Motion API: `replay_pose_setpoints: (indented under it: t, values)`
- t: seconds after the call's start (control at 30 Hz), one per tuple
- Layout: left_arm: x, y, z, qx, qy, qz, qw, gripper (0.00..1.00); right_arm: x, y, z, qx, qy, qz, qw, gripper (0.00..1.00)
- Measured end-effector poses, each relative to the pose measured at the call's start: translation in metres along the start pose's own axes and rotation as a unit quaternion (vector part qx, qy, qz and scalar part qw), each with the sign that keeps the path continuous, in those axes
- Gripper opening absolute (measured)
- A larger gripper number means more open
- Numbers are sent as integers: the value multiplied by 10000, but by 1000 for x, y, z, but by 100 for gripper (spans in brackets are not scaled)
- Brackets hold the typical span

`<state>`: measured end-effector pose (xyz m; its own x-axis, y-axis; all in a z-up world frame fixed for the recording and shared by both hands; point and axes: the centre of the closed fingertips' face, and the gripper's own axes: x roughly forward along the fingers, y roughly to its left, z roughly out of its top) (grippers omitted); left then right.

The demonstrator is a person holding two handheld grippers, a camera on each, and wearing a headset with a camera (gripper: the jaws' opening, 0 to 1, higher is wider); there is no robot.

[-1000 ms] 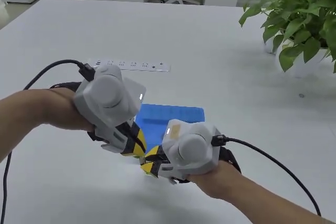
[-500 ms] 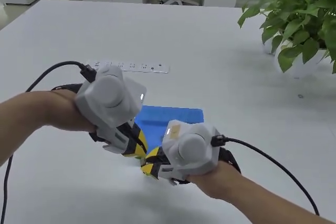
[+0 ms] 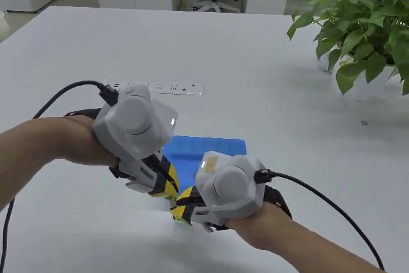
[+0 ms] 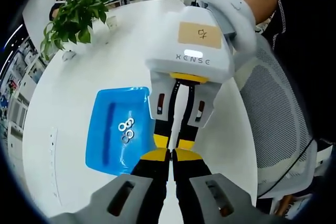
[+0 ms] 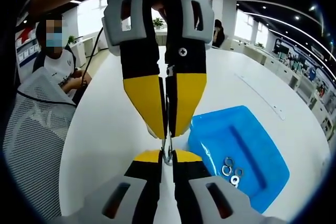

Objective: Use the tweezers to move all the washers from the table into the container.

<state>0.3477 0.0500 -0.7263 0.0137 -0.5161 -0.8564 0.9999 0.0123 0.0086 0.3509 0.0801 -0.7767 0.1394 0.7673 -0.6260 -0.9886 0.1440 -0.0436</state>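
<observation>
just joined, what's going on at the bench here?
A person holds a gripper in each hand, tip to tip over the white table, beside the blue container. The left gripper is shut on thin tweezers, whose end sits between the jaws of the right gripper. Whether those jaws clamp it is unclear. A few washers lie in the container. It looks like a handover or re-grip of the tweezers, not a pick.

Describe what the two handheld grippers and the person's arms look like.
Both the left gripper and right gripper have rounded light-grey housings, black jaws with yellow tips, and a black cable. The right one carries a tan label, XENSE lettering and a lit white strip. The forearms are unsleeved.
</observation>
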Motion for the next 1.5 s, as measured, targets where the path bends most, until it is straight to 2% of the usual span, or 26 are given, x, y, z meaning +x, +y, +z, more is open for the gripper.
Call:
replay_pose_setpoints:
  t: [0.37, 0.8, 1.0, 1.23, 1.5]
  values:
    - [-3, -1, -1, 76, 44, 40, 10000, 6, -1, 2, 3, 2, -19, -12, 10000, 8]
    - [-23, -10, 4, 92, 87, 83, 9999, 6, -12, 10, 21, -116, -83, 39, 9999, 8]
    - [-31, -13, 8, 98, 112, 112, 9998, 6, -17, 10, 27, -148, -33, 23, 9999, 8]
    - [-41, -10, 18, 164, 106, 170, 9997, 6, -28, 4, 35, -205, 7, -54, 9998, 8]
    - [-59, 2, 26, 293, 124, 234, 9992, 6, -41, -8, 51, -175, -98, -201, 9996, 8]
